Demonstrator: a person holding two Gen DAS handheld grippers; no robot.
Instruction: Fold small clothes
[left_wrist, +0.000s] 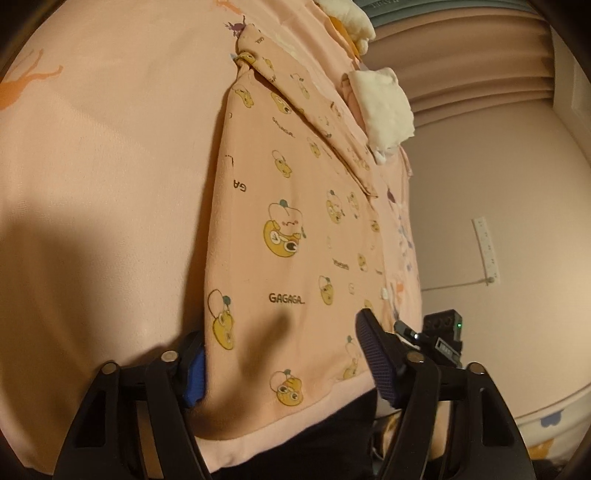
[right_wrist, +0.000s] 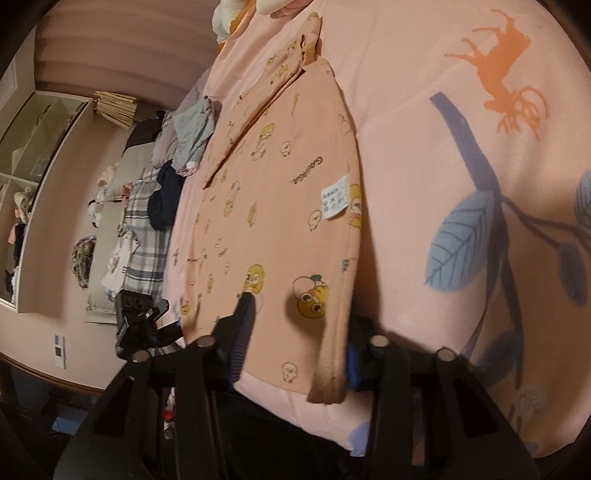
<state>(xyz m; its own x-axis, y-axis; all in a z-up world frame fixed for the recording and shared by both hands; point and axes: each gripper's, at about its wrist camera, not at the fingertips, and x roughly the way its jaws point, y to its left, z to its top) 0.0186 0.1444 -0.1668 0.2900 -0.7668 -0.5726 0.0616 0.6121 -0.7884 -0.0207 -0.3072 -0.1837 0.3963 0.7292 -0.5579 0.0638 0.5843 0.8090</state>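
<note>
**A:** So, nearest first: left tool (left_wrist: 284, 354) spread wide over the near hem of the peach top (left_wrist: 295, 206), one pad off the left edge, the other out over the cloth. Not pinching anything. Why so wide?

**B:** Probably lining up for a grab across the hem. Same on the other side: right tool (right_wrist: 295, 339) gaping too, straddling the near right corner, holding nothing. Guessing a two-corner pinch next, then a lift of the hem toward the collar end.

**A:** Makes sense. Top lying flat on the bed (left_wrist: 110, 155), stretched lengthwise away from both tools. Care label (right_wrist: 334, 201) showing by the right edge, next to exposed seam stitching.

**B:** Reads like that side turned in, inside facing up. Further along, what looks like a sleeve (left_wrist: 295, 96) laid diagonally across the body, likely tucked in to square things up before the last fold.

**A:** And beyond that?

**B:** White fluffy bits (left_wrist: 384, 107) just past the top in the left view. In the right view, a heap of other clothes (right_wrist: 188, 133) off to the side, well apart. Presumably waiting their turn. Can't tell whether sorted or not.
</note>
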